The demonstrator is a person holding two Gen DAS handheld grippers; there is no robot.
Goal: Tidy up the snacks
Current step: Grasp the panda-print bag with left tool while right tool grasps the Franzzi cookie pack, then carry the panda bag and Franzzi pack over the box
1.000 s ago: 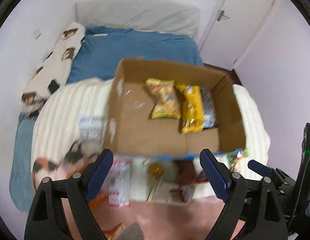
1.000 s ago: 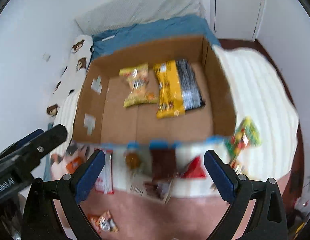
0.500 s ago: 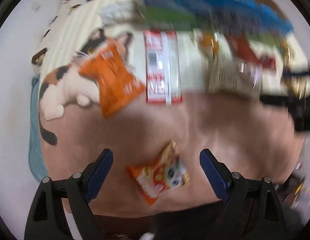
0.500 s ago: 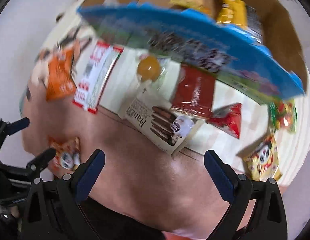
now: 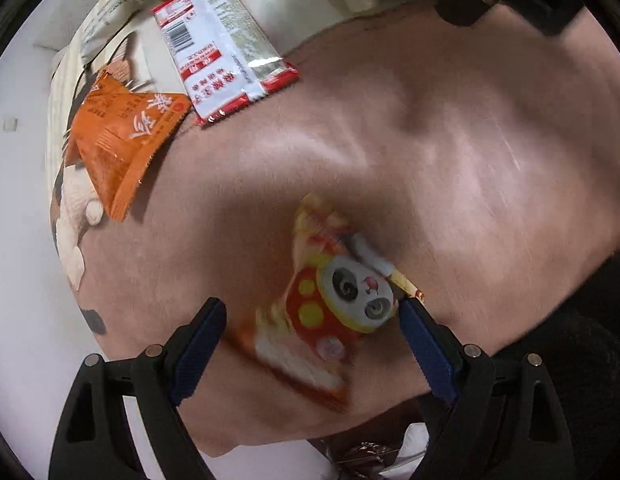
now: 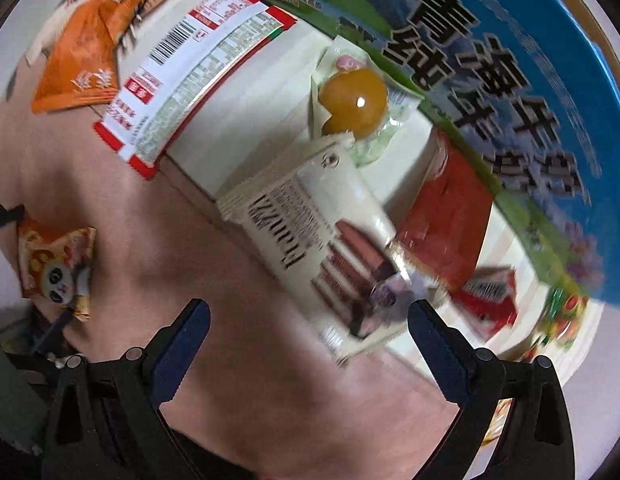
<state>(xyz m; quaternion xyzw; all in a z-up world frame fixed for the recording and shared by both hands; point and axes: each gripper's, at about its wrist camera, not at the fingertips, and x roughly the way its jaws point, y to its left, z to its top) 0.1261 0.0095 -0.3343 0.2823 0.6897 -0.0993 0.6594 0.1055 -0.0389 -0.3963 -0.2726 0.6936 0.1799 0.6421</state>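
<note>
A small orange snack packet with a panda face (image 5: 310, 264) lies on the pink blanket (image 5: 450, 140). My left gripper (image 5: 310, 306) points down over it; its jaws are closing with the packet between them, and the left pad stands apart from it. My right gripper (image 6: 308, 307) is open just above a cream cookie box (image 6: 310, 216), whose near end lies between the jaws. The panda packet (image 6: 55, 268) shows at the far left of the right wrist view.
An orange packet (image 5: 117, 136) and a long red-and-white packet (image 5: 221, 44) lie up left. A yellow sweet in clear wrap (image 6: 352, 96) and red packets (image 6: 450, 220) lie by the blue-and-green printed carton wall (image 6: 510, 60).
Both grippers have dropped and tipped down from facing the open carton to the snacks on the blanket. The panda packet now lies between the left jaws, the cookie box under the right.
</note>
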